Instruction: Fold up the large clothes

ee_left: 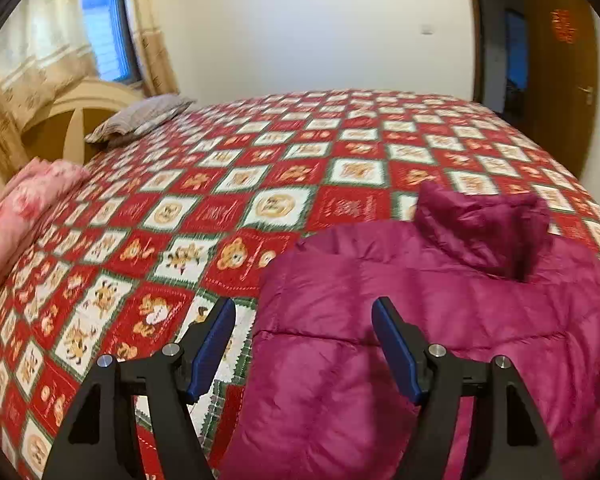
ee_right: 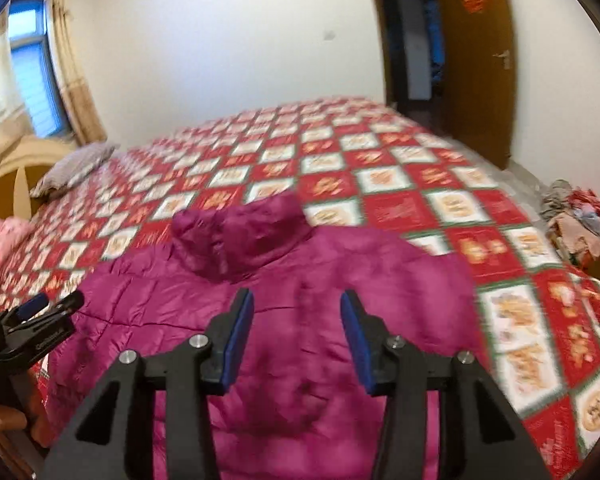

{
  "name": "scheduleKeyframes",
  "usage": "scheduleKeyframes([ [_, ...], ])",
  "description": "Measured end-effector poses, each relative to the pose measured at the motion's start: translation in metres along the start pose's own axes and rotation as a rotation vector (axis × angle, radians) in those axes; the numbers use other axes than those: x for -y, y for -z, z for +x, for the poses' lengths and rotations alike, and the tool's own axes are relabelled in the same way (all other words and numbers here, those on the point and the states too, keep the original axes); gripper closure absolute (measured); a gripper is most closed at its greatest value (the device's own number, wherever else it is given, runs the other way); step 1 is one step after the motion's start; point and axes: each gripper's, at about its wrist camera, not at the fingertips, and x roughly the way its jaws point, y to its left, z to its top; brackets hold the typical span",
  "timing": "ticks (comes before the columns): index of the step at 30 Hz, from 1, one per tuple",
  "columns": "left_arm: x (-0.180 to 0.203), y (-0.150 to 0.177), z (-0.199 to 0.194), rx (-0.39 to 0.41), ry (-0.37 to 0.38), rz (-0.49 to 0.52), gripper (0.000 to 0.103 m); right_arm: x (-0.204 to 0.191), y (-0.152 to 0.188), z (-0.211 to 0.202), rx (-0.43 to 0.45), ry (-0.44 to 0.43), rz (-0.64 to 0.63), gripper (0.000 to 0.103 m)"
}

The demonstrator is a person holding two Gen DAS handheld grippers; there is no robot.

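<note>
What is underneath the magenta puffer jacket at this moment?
The magenta puffer jacket lies on the red patchwork quilt covering the bed. Whether anything else sits beneath it is hidden. Both the left claw and right claw hover open above it.

Left claw (ee_left: 304, 310) jaws spread wide, empty; right claw (ee_right: 297, 302) likewise spread, empty

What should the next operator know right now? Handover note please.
Left tool: open, empty, above the jacket's left edge.
Right tool: open, empty, above the jacket's middle.
Magenta puffer jacket: lying spread on the red patterned bedspread, hood at the far end.
Done: jacket laid out; no fold visible.
Left: all folding.
</note>
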Motion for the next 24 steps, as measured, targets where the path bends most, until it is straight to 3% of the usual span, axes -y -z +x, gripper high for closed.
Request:
scheduleKeyframes([
  [5, 0.001, 0.014, 0.023, -0.03, -0.046, 0.007, 0.032, -0.003, 0.024, 0.056, -0.149, 0.046, 0.001, 0.058],
  [10, 0.0, 0.028, 0.046, -0.072, -0.026, 0.006, 0.03, 0.005, 0.04, 0.06, -0.133, 0.013, 0.0, 0.058],
  [12, -0.002, 0.03, 0.052, -0.089, -0.032, -0.017, 0.022, 0.004, 0.042, 0.059, -0.123, 0.014, -0.006, 0.057],
  [14, -0.005, 0.03, 0.059, -0.118, -0.055, -0.046, 0.007, 0.005, 0.044, 0.058, -0.122, 0.012, -0.008, 0.057],
  [16, -0.008, 0.03, 0.066, -0.144, -0.069, -0.078, 0.002, 0.006, 0.044, 0.057, -0.124, 0.007, -0.007, 0.056],
  [20, -0.007, 0.031, 0.061, -0.127, -0.084, -0.069, 0.002, 0.008, 0.038, 0.063, -0.138, 0.001, -0.004, 0.055],
  [24, -0.02, 0.037, 0.041, -0.052, -0.052, -0.148, 0.002, 0.013, 0.025, 0.059, -0.185, 0.001, 0.043, 0.053],
])
